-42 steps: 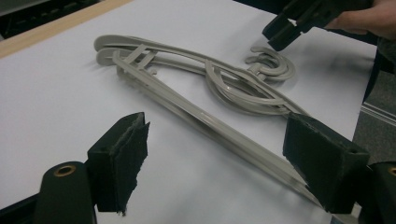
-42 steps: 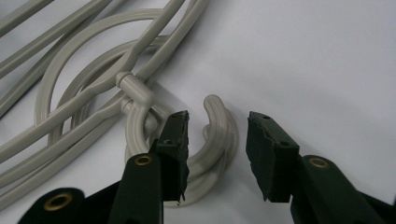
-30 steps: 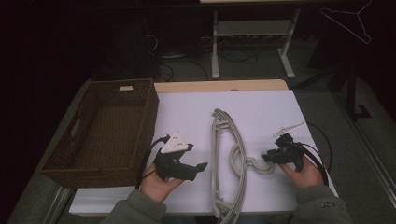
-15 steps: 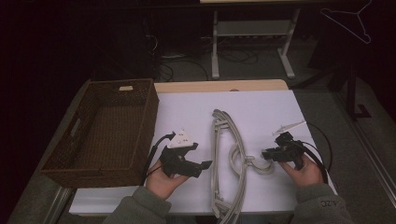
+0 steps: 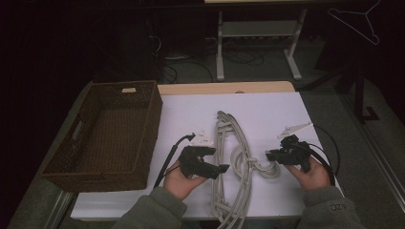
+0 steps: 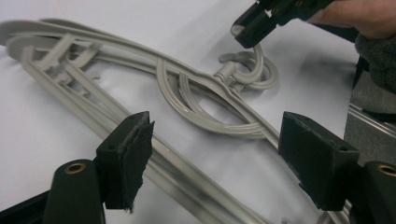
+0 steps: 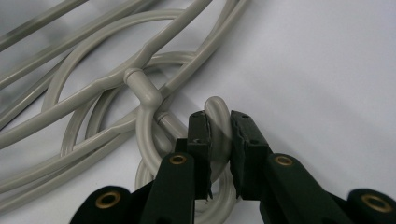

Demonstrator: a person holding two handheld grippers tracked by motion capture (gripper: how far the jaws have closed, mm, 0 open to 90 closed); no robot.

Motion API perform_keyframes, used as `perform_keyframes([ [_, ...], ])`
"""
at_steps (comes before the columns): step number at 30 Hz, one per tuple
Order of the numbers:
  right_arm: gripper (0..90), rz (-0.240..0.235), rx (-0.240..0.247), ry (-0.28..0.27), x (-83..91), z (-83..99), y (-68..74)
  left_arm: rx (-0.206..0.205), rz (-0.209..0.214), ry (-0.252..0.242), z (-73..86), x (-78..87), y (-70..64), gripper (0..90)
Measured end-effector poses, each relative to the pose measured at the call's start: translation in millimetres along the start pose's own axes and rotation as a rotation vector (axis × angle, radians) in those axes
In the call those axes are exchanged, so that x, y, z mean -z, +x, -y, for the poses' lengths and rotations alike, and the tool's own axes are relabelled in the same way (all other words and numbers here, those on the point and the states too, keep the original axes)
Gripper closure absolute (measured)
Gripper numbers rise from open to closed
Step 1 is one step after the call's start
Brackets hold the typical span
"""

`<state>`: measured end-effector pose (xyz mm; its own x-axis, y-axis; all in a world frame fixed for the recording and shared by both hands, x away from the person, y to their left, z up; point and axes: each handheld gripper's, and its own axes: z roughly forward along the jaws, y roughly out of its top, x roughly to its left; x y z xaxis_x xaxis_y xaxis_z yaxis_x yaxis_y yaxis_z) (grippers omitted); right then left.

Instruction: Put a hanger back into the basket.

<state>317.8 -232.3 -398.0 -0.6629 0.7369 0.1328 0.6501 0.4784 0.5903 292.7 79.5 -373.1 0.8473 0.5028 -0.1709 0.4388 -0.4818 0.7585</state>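
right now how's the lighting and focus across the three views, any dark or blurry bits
High view: dim, background nearly black, only the white table lit. Left gripper view: hangers sharp and evenly lit, near claw pads slightly soft. Right gripper view: hook crisp between the right claw, far hanger bars blurred.

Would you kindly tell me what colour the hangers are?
The hangers are light grey-beige plastic, clearest in the right gripper view.

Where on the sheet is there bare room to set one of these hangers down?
Bare white sheet lies between the basket and the hangers, and wider beyond the hangers toward the far right corner. It is crowded at the hooks, where the right gripper pinches one, and near the left gripper.
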Motion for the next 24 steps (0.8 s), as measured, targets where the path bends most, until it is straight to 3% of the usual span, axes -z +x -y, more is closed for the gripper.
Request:
perform_keyframes([
  [7,78.8,-0.01,0.038,-0.039,5.0,-0.5,2.7,0.051,0.022,0.064,-3.3,-22.7,4.2,28.6],
  [11,79.0,-0.014,0.065,-0.064,9.9,-1.7,5.0,0.123,0.041,0.086,-5.4,-33.1,10.2,30.3],
  [16,79.2,-0.016,0.096,-0.083,13.4,-3.7,7.4,0.173,0.055,0.129,-8.8,-42.7,18.7,32.7],
  [21,79.3,-0.016,0.117,-0.095,15.7,-6.9,10.8,0.251,0.064,0.16,-10.3,-49.8,27.4,39.6],
  [23,79.4,-0.016,0.123,-0.091,16.3,-8.1,11.7,0.291,0.076,0.165,-10.3,-51.8,31.0,45.2],
  [24,79.3,-0.022,0.122,-0.096,15.3,-9.4,13.0,0.306,0.082,0.164,-10.6,-52.2,32.5,52.6],
])
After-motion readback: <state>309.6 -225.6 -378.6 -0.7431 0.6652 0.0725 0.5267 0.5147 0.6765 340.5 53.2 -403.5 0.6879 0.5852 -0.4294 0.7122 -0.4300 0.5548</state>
